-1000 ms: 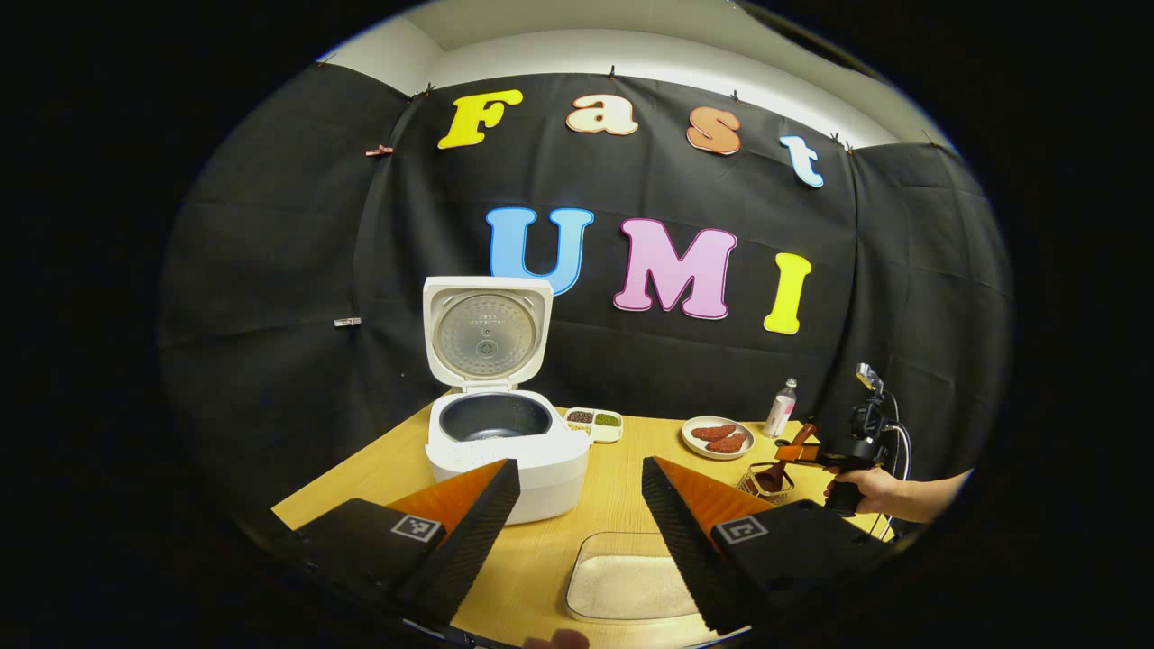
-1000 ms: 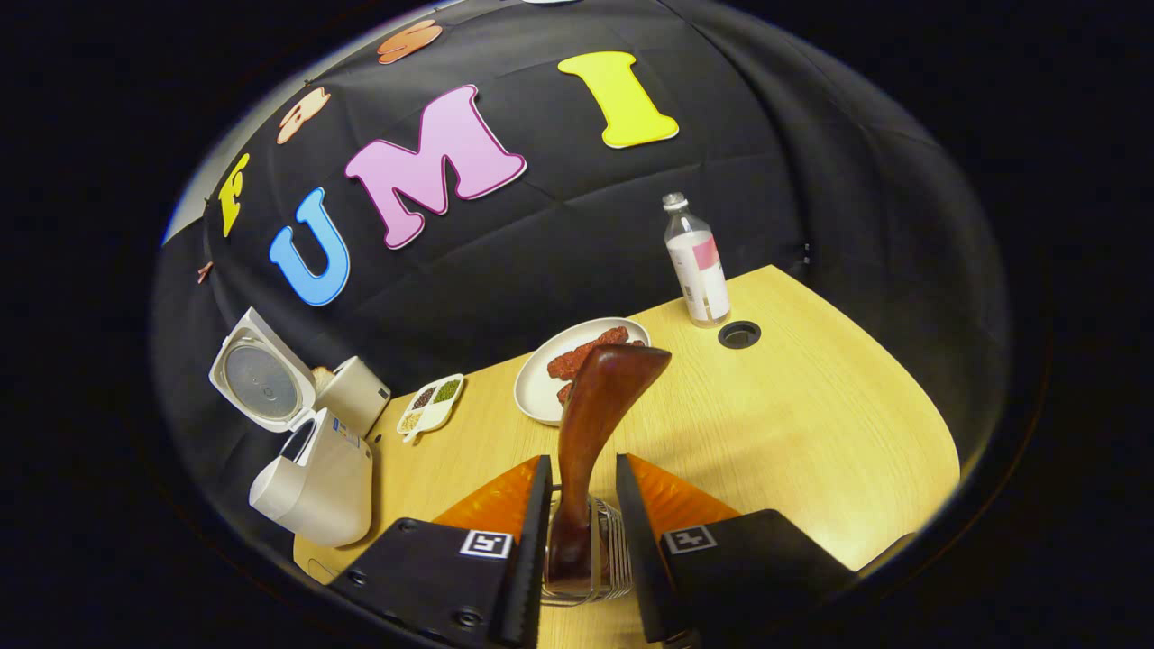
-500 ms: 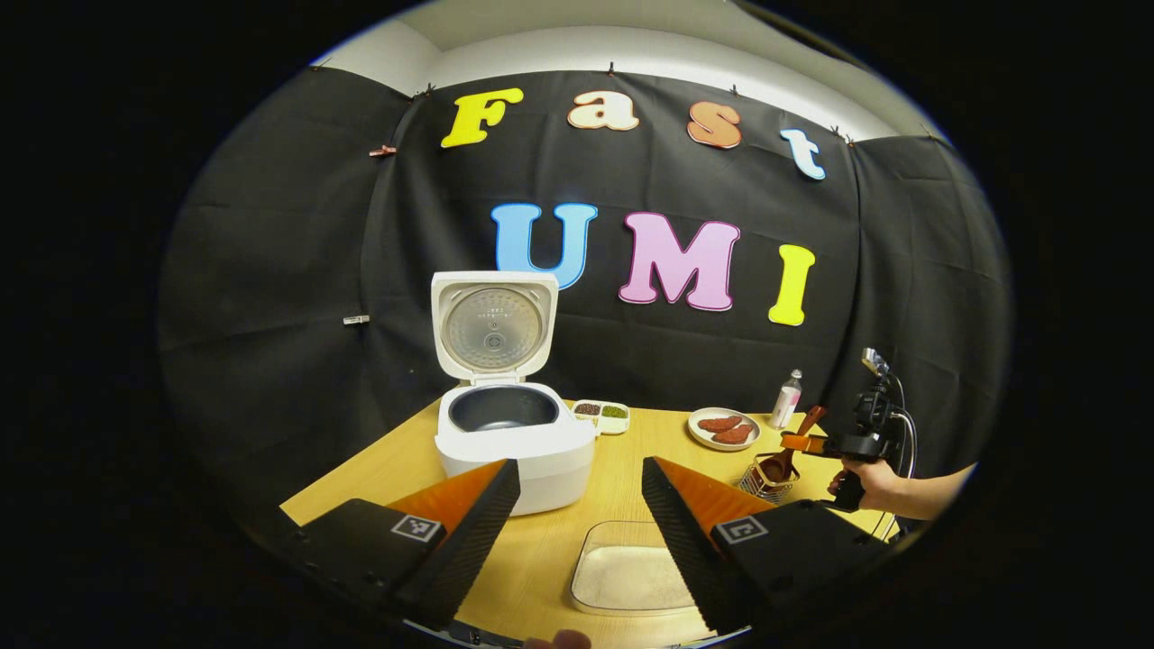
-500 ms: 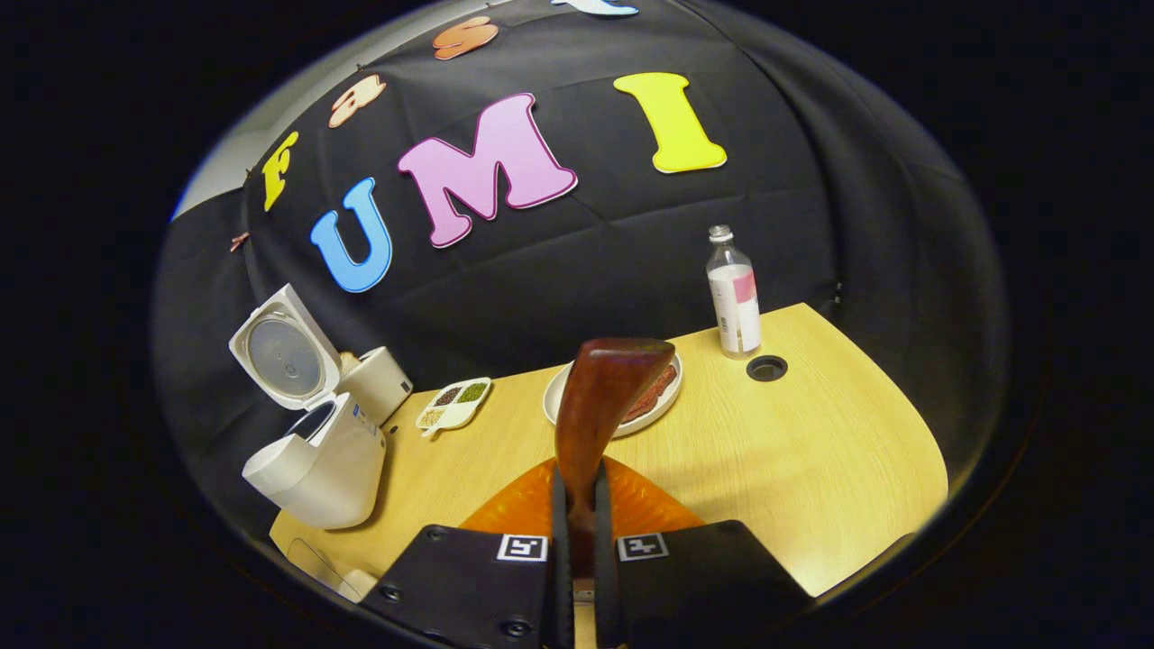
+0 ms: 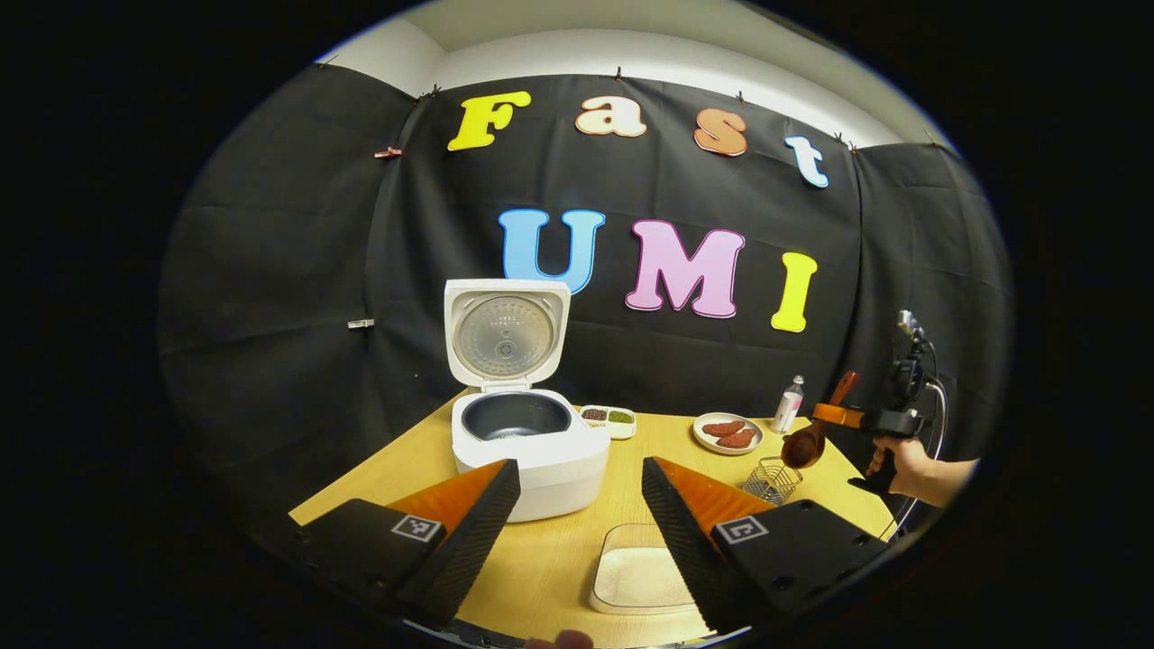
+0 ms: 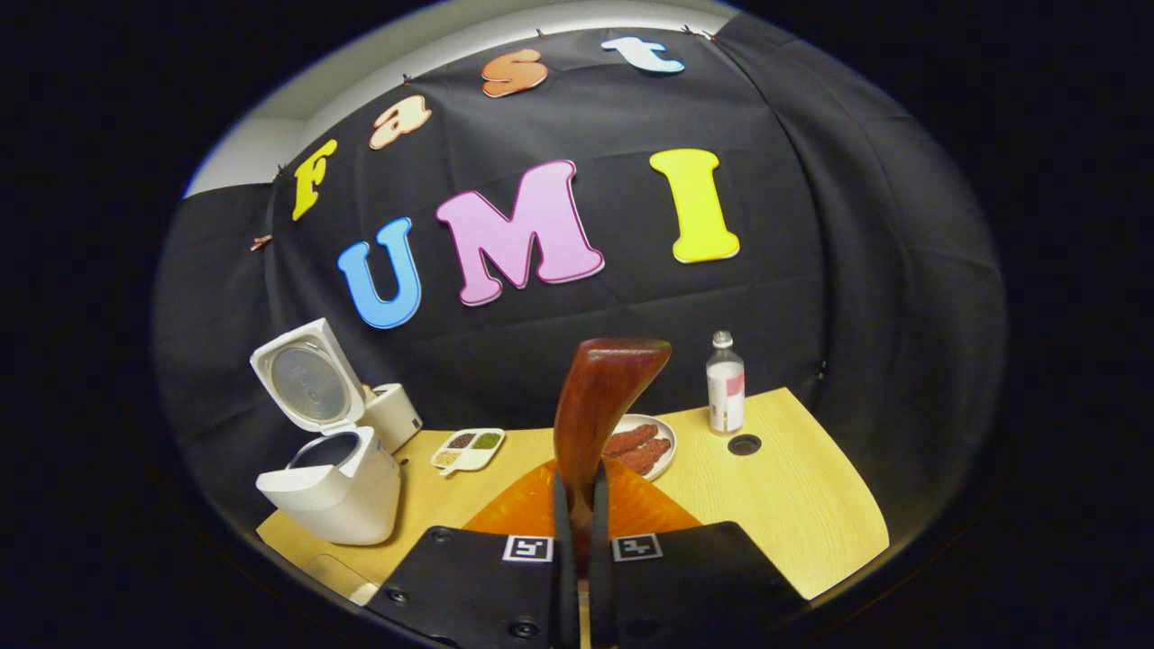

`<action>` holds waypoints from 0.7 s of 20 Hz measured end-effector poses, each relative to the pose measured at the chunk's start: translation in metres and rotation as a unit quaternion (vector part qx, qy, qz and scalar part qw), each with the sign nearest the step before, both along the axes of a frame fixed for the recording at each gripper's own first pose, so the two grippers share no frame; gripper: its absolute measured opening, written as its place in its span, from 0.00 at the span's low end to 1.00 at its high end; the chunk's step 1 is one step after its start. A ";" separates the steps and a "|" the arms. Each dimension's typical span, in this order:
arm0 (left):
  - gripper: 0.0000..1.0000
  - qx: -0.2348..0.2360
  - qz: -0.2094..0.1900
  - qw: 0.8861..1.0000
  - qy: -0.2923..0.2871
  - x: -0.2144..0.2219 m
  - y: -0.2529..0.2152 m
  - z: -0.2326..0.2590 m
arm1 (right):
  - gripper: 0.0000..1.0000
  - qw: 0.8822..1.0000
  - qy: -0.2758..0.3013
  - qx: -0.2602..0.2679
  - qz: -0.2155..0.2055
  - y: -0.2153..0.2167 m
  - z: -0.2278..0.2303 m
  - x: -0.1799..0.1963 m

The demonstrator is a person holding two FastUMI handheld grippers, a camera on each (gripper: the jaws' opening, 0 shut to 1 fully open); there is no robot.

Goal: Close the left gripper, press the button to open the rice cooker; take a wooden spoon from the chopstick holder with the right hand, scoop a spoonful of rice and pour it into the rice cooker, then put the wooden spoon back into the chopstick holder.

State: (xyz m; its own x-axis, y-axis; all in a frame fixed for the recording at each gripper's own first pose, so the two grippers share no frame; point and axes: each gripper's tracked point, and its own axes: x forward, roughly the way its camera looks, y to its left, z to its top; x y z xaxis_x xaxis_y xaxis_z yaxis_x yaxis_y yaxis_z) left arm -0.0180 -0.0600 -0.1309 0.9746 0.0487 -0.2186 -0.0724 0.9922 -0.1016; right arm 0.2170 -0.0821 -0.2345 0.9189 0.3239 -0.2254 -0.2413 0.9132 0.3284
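Right gripper [image 6: 577, 541] clamps wooden spoon [image 6: 595, 397] handle; left gripper view: bowl hangs above chopstick holder [image 5: 772, 479]. Left gripper [image 5: 577, 505] jaws apart.

On the table [image 5: 550, 550], the rice cooker [image 5: 527, 451] stands left, the rice tray [image 5: 640, 577] before it, the chopstick holder [image 5: 771, 480] right, plate [image 5: 727, 434] and bottle [image 5: 787, 405] behind
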 end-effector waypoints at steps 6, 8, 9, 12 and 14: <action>0.95 0.001 -0.018 1.000 -0.009 0.001 0.021 0.012 | 0.09 0.998 -0.023 0.020 0.058 0.064 0.077 -0.082; 0.95 0.001 -0.026 1.000 -0.012 0.001 0.027 0.014 | 0.09 0.997 -0.023 0.004 0.074 0.087 0.081 -0.111; 0.95 0.001 -0.030 0.999 -0.011 0.001 0.029 0.014 | 0.09 0.996 -0.021 -0.004 0.082 0.099 0.080 -0.124; 0.94 0.006 -0.037 0.999 -0.013 0.001 0.037 0.018 | 0.09 0.994 -0.003 -0.033 0.106 0.139 0.059 -0.160; 0.94 0.006 -0.046 0.999 -0.017 0.001 0.038 0.022 | 0.09 0.991 0.008 -0.054 0.122 0.164 0.039 -0.179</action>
